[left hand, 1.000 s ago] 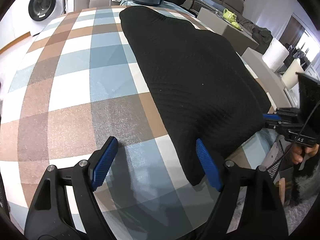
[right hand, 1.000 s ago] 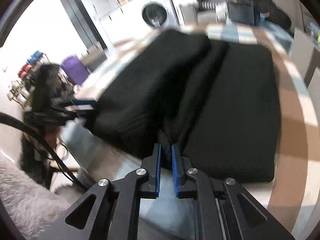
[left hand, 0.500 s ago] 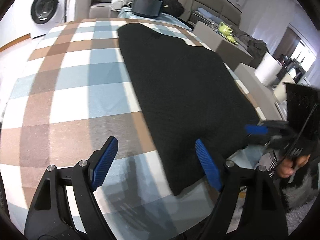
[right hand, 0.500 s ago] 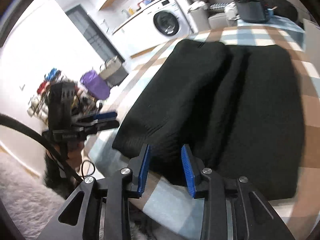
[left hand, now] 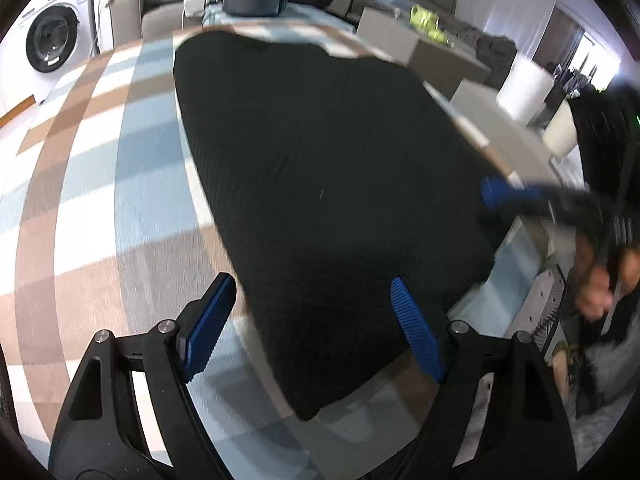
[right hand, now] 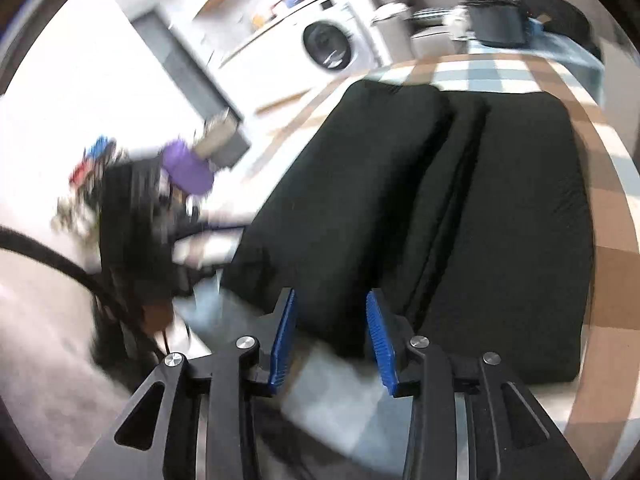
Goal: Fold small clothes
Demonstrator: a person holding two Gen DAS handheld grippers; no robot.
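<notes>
Left wrist view looks down on a black knit garment point(left hand: 328, 184) spread over a counter covered by a checked cloth point(left hand: 120, 168) in blue, brown and white. The garment has a fine ribbed texture and lies as a long, flat, rounded slab, its near corner reaching toward the counter's front edge. The left claw point(left hand: 316, 332) hangs above that near end with its blue pads wide apart, nothing between them pressed. At the right edge of the garment the right claw point(left hand: 500, 194) shows blurred, just beside the fabric, with a hand point(left hand: 600, 292) behind it.

From the right wrist view the same garment point(right hand: 460, 208) appears folded lengthwise: a thick rolled fold on the left, a narrow crease in the middle, a flat panel on the right. The right claw point(right hand: 330, 334) has just been opening, and its pads stand apart, clear of the garment's near edge, gripping nothing. A washing machine point(right hand: 332, 46) stands beyond the counter.
</notes>
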